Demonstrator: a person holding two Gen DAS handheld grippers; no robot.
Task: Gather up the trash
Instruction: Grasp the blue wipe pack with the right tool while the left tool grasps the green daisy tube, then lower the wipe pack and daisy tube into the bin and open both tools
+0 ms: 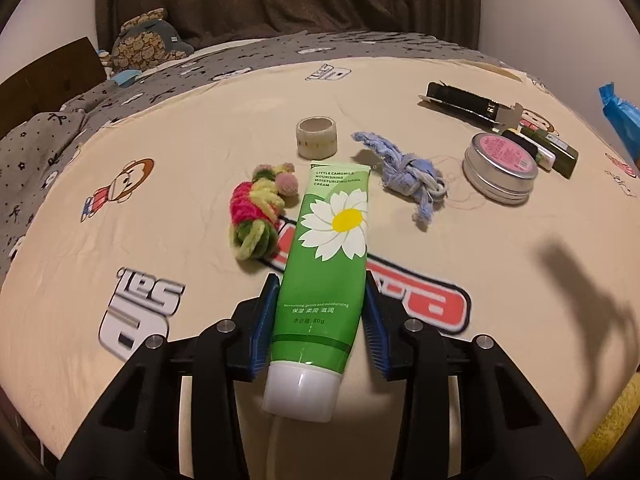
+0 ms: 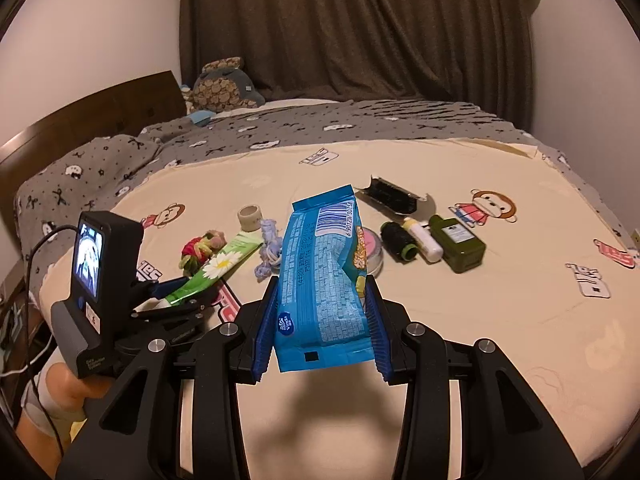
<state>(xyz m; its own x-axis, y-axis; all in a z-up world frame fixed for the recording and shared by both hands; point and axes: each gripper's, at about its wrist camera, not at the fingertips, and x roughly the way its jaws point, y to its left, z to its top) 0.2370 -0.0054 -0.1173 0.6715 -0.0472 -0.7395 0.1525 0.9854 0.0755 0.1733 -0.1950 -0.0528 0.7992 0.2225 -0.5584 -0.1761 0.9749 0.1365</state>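
My left gripper (image 1: 320, 312) is shut on a green hand-cream tube (image 1: 328, 256) with a daisy print, white cap toward the camera, held above the cream bedsheet. It also shows in the right wrist view (image 2: 216, 268). My right gripper (image 2: 322, 320) is shut on a blue snack wrapper (image 2: 320, 272), held upright above the bed; its edge shows at the far right of the left wrist view (image 1: 620, 116). On the sheet lie a blue knotted rag (image 1: 408, 172), a tape roll core (image 1: 317, 138) and an open black carton (image 1: 464, 106).
A pink-lidded round tin (image 1: 500, 168), a black spool (image 2: 398, 242), a white tube (image 2: 424, 240) and a green bottle (image 2: 458, 242) lie at the right. A yarn toy (image 1: 256, 212) lies left of the tube. Grey quilt (image 2: 120, 160) and headboard (image 2: 92, 108) at the back left.
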